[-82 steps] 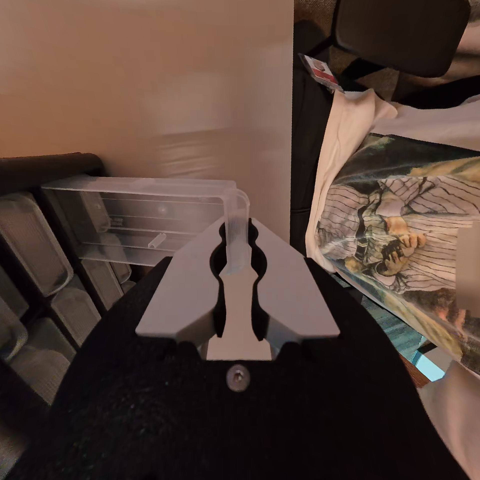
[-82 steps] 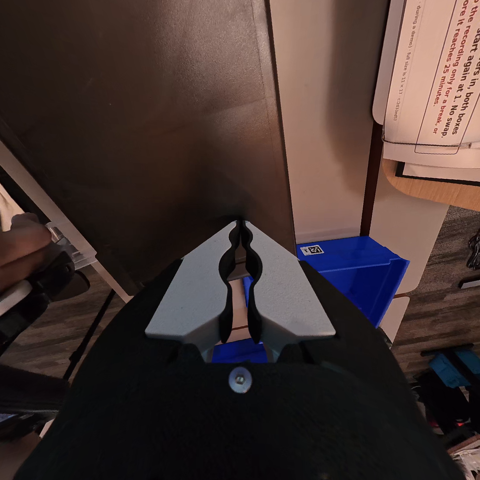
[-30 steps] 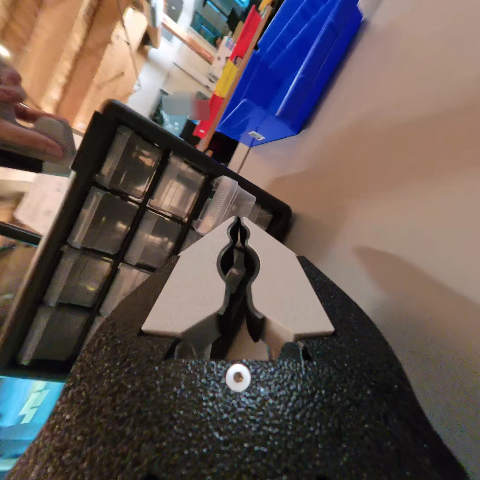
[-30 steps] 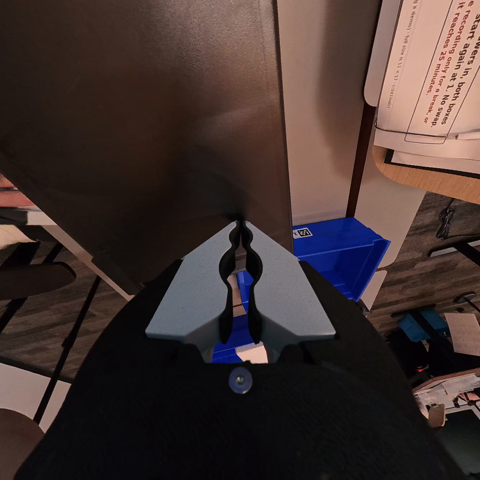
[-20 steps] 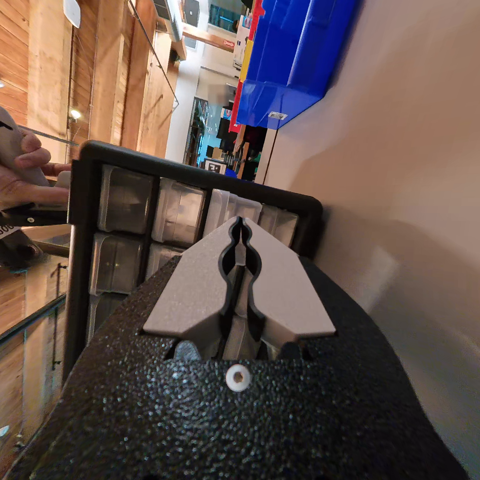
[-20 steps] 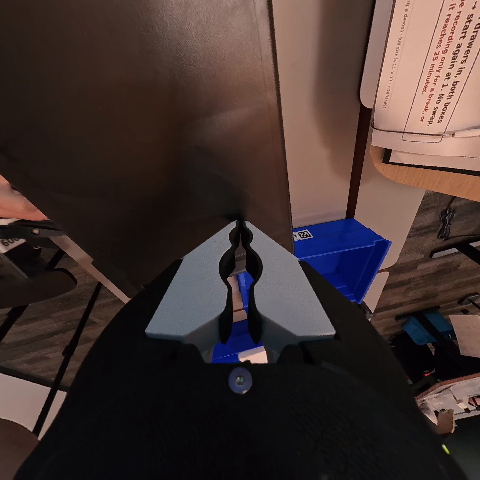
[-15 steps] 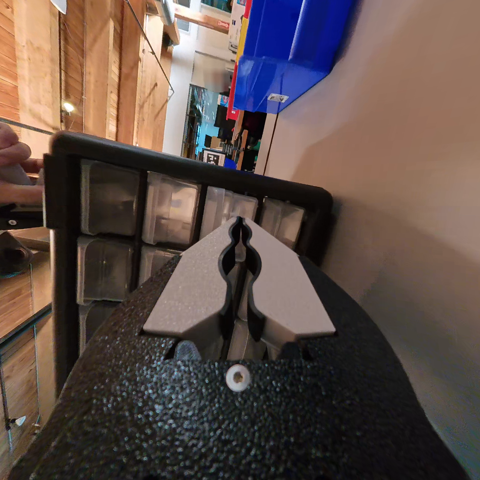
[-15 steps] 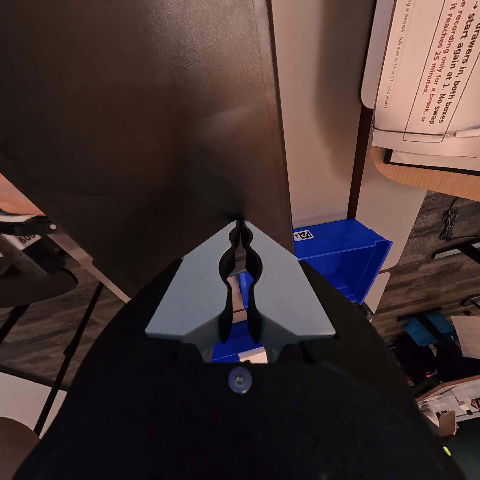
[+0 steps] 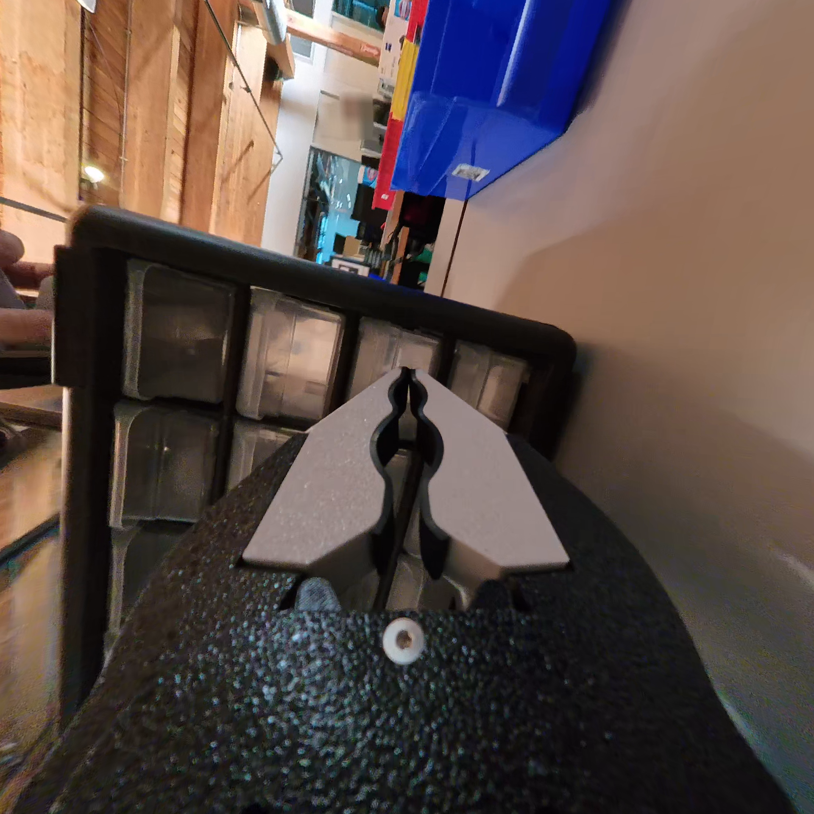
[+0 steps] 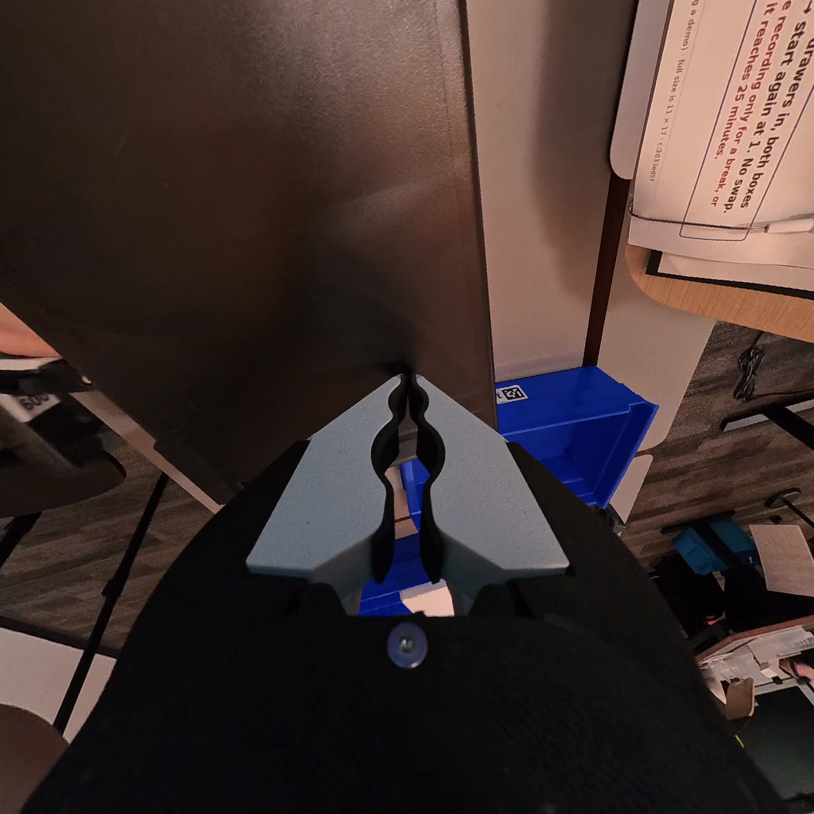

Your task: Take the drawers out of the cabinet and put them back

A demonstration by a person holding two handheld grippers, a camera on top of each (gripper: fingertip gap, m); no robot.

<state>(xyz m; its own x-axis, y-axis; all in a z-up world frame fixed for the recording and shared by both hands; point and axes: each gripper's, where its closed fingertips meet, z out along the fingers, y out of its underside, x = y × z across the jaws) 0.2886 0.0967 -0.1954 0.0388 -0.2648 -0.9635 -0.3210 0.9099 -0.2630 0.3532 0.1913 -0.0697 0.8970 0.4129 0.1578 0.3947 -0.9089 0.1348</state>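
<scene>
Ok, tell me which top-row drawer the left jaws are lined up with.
The third clear drawer from the left in the cabinet top row. The shut tips of the left gripper overlap its front; the other three drawers sit off to either side.

Timber wall (image 9: 145, 110), beige tabletop (image 9: 704, 308), wood-look floor (image 10: 704, 484).

The right tongs (image 10: 407, 379) are seen with their tips closed together, pressed against the dark flat side of the cabinet (image 10: 238, 198), which fills the upper left of the view. A blue bin (image 10: 572, 423) with a small black-and-white tag is seen just right of the cabinet's lower corner, against a pale wall. A printed sheet (image 10: 722, 123) lies on a wooden worktop (image 10: 704, 299) at the upper right. Dark wood-patterned floor (image 10: 704, 475) is visible below.
</scene>
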